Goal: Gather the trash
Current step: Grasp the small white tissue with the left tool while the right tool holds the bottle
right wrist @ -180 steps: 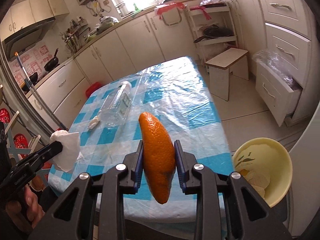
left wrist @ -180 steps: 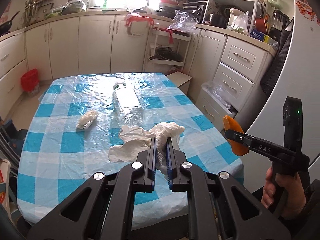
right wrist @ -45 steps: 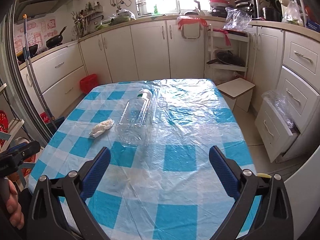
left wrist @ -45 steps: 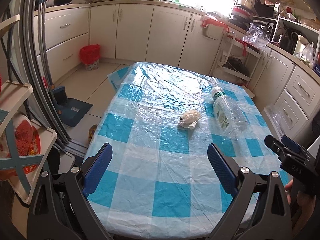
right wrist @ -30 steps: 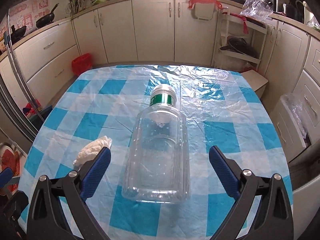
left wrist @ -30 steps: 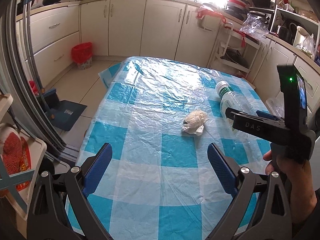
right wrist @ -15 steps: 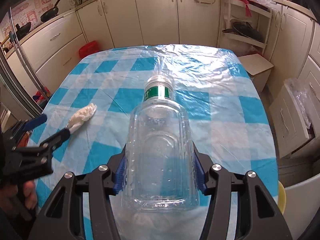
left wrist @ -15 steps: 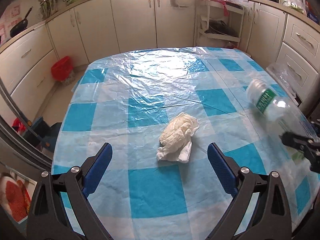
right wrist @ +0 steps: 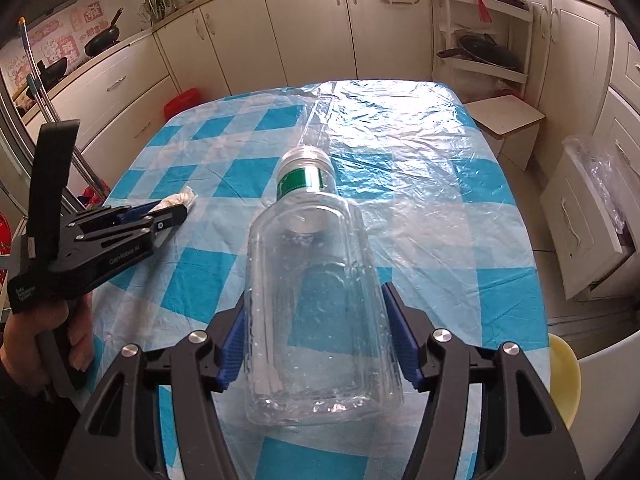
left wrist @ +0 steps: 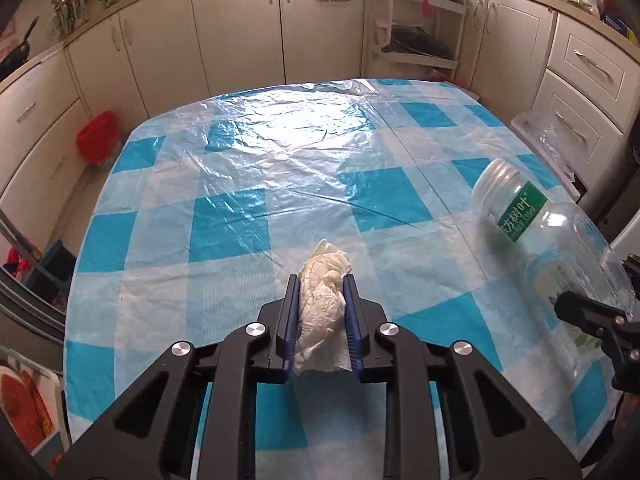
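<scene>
Tissue wad [left wrist: 323, 308] sits btwn your left gripper [left wrist: 322, 292] pads, near table [left wrist: 224, 220] front edge, left of centre. Bottle [right wrist: 316, 292] lies to its right, cap twd far edge, btwn right gripper [right wrist: 316, 340] pads.

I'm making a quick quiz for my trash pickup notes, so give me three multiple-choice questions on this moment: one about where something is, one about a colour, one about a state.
1. Where is the crumpled tissue?
A. between the left tool's fingers
B. inside the bottle
C. on the floor

2. What colour is the band on the bottle below its cap?
A. red
B. green
C. black

3. How is the bottle sitting?
A. standing upright on the table
B. crushed flat
C. gripped at its sides by the right tool

Answers: 1 A, the left tool pinches the tissue. 2 B, a green label rings the neck. 3 C, the right tool has its blue pads on both sides.
</scene>
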Demonstrator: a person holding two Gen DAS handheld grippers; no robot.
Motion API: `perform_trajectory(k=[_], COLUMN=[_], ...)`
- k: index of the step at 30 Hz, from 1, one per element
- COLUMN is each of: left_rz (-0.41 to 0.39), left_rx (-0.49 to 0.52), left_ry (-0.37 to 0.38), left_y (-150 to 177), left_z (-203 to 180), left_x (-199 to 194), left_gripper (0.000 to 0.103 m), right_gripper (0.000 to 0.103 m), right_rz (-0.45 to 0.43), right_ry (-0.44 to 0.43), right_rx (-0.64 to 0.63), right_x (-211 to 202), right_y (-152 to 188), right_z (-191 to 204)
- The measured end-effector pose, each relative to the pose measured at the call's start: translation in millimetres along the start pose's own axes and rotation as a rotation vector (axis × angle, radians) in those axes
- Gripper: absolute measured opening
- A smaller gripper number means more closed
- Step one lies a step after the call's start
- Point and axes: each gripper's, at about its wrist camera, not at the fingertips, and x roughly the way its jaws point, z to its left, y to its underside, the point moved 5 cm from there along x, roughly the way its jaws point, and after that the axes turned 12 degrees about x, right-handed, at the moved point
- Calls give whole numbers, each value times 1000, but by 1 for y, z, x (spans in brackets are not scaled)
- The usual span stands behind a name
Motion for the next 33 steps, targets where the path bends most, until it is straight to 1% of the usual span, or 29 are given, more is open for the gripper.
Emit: perform_trajectory(k=[2, 5, 8, 10, 12, 16, 20, 21, 22, 23, 24, 25, 27, 33], left_rz=[-7, 4, 4, 8, 14, 17, 7, 3, -1, -4, -6, -11, -29, -118], left_rx=[-20, -57, -73, -73, -71, -71, -62, -62, -65, -71, -73, -74, -98, -159], left_ry=[10, 15, -9, -25, -41, -46, -52, -48, -35, -15, -10, -4, 18, 57], left_y=[12, 34, 47, 52, 54, 54, 49, 48, 47, 47, 47, 47, 48, 50], left_z=[-5, -12, -14, -14, -14, -10, -12, -13, -14, -14, -15, -15, -15, -13], left_x=[-12, -26, -37, -40, -41, -42, -41, -40, -39, -38, -37, -38, -42, -76], left_gripper=[20, 20, 24, 37, 46, 53, 54, 54, 52, 45, 27, 22, 20, 19], right_gripper=[58, 56, 56, 56, 57, 64, 65, 65, 65, 64, 59, 57, 56, 55], right_rz=[8, 10, 9, 11, 11, -20, -24, -27, -30, -29, -26, -24, -27, -65], right_ry=[-12, -24, -33, -31, -39, -23, -11, -4, 2, 9, 8, 6, 3, -24], right_rx=[0, -14, -7, 5, 15, -11, -17, -23, -30, -36, -40, -41, -44, -41], right_x=[-4, -13, -19, -20, -20, -22, -18, -18, -17, -16, -14, -14, -14, -27], right_y=[3, 9, 16, 20, 23, 24, 24, 25, 25, 26, 27, 27, 28, 23], right_z=[0, 4, 4, 1, 0, 2, 2, 3, 3, 3, 4, 5, 5, 8])
